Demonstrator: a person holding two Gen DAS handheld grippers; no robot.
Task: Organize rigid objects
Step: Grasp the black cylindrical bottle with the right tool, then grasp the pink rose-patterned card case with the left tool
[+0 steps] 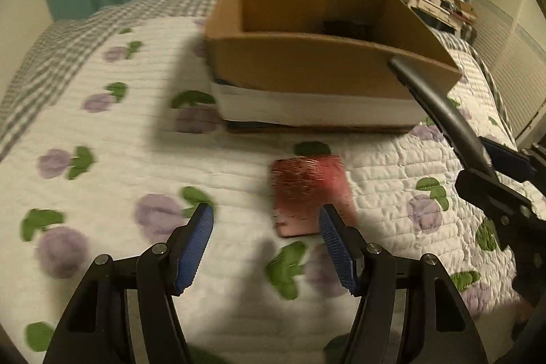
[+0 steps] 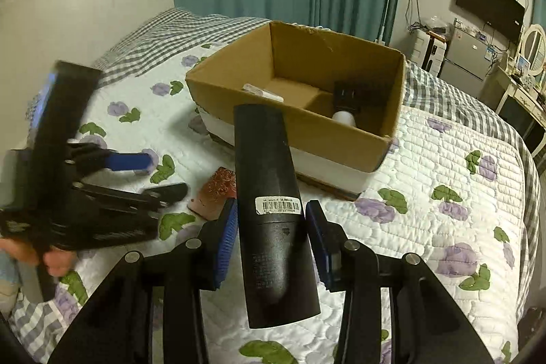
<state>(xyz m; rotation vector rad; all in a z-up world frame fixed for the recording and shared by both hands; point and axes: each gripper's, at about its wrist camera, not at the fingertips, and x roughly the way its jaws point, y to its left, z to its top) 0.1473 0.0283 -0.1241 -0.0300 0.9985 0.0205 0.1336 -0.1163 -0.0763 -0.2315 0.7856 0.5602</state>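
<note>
My right gripper (image 2: 271, 224) is shut on a long black remote control (image 2: 273, 203) with a barcode sticker, held above the bed and pointing at an open cardboard box (image 2: 341, 133). The remote (image 1: 440, 111) and the right gripper (image 1: 505, 179) also show in the left wrist view. My left gripper (image 1: 266, 248) is open and empty, just above the near end of a flat red card (image 1: 310, 193) that lies on the quilt. The card (image 2: 215, 190) and the left gripper (image 2: 143, 173) also show in the right wrist view.
The box (image 1: 307, 67) holds a black item (image 2: 351, 94), a white round object (image 2: 344, 118) and a pale flat piece (image 2: 262, 92). It sits on a white base on the floral quilt (image 1: 112, 132). Teal curtains, a wall TV and a cluttered dresser stand behind.
</note>
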